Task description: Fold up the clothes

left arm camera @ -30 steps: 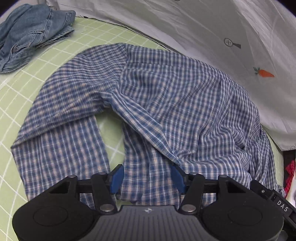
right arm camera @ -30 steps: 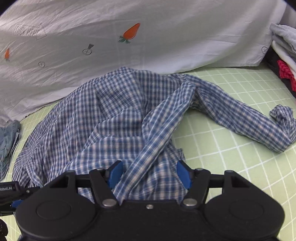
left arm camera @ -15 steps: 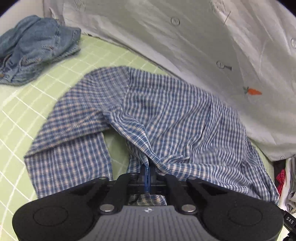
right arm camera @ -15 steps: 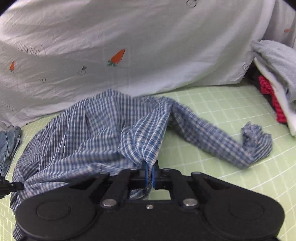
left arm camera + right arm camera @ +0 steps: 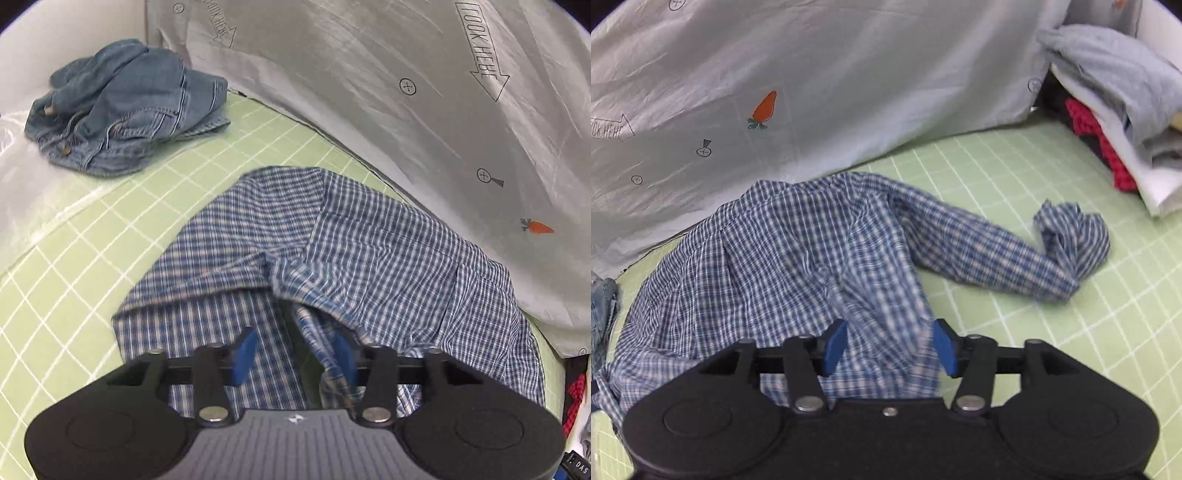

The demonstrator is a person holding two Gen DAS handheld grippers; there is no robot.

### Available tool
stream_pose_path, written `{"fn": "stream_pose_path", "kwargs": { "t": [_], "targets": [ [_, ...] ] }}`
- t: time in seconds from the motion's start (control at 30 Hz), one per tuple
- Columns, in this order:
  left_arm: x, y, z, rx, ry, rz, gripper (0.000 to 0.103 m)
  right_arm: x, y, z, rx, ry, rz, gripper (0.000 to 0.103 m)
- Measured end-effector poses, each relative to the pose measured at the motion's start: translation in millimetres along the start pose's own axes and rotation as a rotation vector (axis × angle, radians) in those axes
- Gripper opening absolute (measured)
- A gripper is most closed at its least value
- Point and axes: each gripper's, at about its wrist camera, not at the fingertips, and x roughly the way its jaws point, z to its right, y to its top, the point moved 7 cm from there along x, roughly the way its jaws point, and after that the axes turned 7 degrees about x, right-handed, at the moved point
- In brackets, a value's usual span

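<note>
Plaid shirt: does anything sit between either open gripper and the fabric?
Nothing visible does. The left gripper and right gripper both hang open directly over the plaid shirt; the denim garment lies apart on the mat.

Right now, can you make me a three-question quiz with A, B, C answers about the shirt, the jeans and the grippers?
1. Where does the denim garment lie?
A. On the plaid shirt
B. On the green mat's far left, apart from the shirt
C. In a gripper

2. What colour is the plaid shirt?
A. Blue and white
B. Red
C. Yellow

3. How do the left gripper and right gripper stand?
A. Both shut
B. One shut
C. Both open

Answers:
1 B, bare green mat shows between the denim and the shirt.
2 A, its checks are blue and white.
3 C, each gripper's blue pads stand apart with cloth between.
</note>
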Motion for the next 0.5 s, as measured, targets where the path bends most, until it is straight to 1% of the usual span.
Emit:
{"fn": "stream_pose_path", "kwargs": {
  "t": [0.07, 0.13, 0.23, 0.3, 0.4, 0.5],
  "targets": [
    [3.6, -12.6, 0.2, -0.013, -0.01, -0.036, 0.064, 3.3, -15.9, 2.2, 0.012, -0.011, -0.038, 0.066],
    [4.9, -21.8, 1.1, -0.024, -0.027, -0.064, 0.064, 8.4, -27.0, 2.6, 0.009, -0.044, -0.078, 0.066],
    [-5.2, -23.5, 5.2, -0.042, -0.068, -0.058, 0.065, 13.2, -34.9, 5.1, 0.004, -0.115, -0.114, 0.071],
    [-10.3, -20.0, 6.7, -0.044, -0.078, -0.047, 0.065, 15.7, -37.1, 9.7, 0.014, -0.139, -0.129, 0.074],
    [-12.2, -16.1, 11.3, -0.036, -0.094, -0.04, 0.065, 22.4, -42.6, 13.5, 0.032, -0.138, -0.165, 0.075],
    [-11.3, -15.9, 18.7, -0.053, -0.126, -0.047, 0.065, 25.2, -48.3, 11.8, 0.026, -0.143, -0.189, 0.075]
  ]
}}
